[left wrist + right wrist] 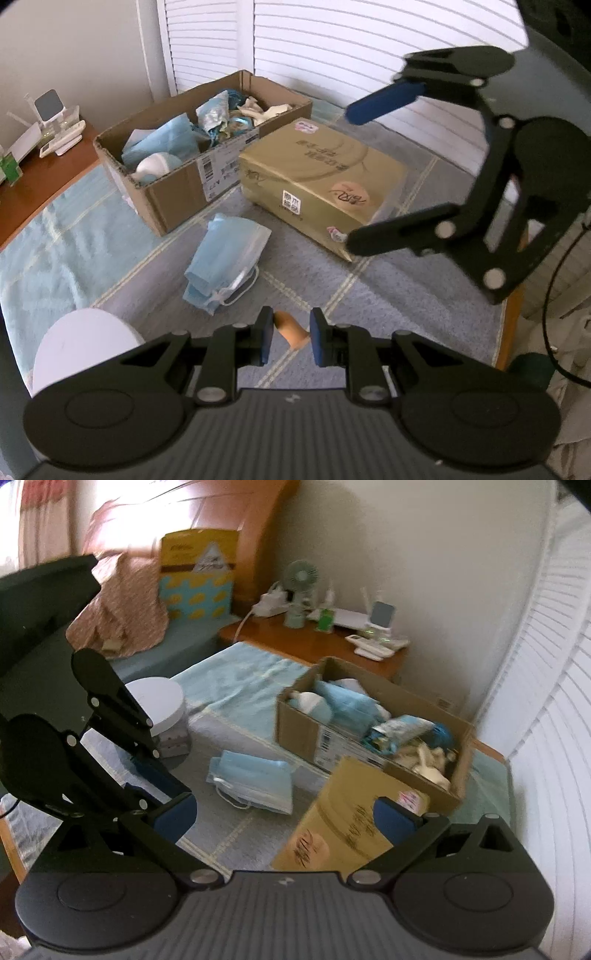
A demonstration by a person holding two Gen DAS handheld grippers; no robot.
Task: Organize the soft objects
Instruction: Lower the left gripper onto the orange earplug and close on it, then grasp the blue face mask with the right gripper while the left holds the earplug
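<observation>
A pack of blue face masks (225, 258) lies on the grey-blue blanket, also in the right wrist view (251, 779). Behind it stands an open cardboard box (173, 192) (299, 727) holding blue packs and other soft items. A gold tissue pack (317, 177) (343, 823) lies beside the box. My left gripper (290, 338) is narrowly open and empty, above the blanket with a small tan object (291, 330) on the blanket between its fingers. My right gripper (284, 819) is wide open and empty, over the gold pack; it shows in the left wrist view (349, 177).
A white round container (85, 347) (166, 709) stands at the left on the blanket. A wooden bedside table (314, 646) holds a router, fan and small devices. White louvred doors (332, 44) line the far side. A pink cloth (122, 616) lies on the bed.
</observation>
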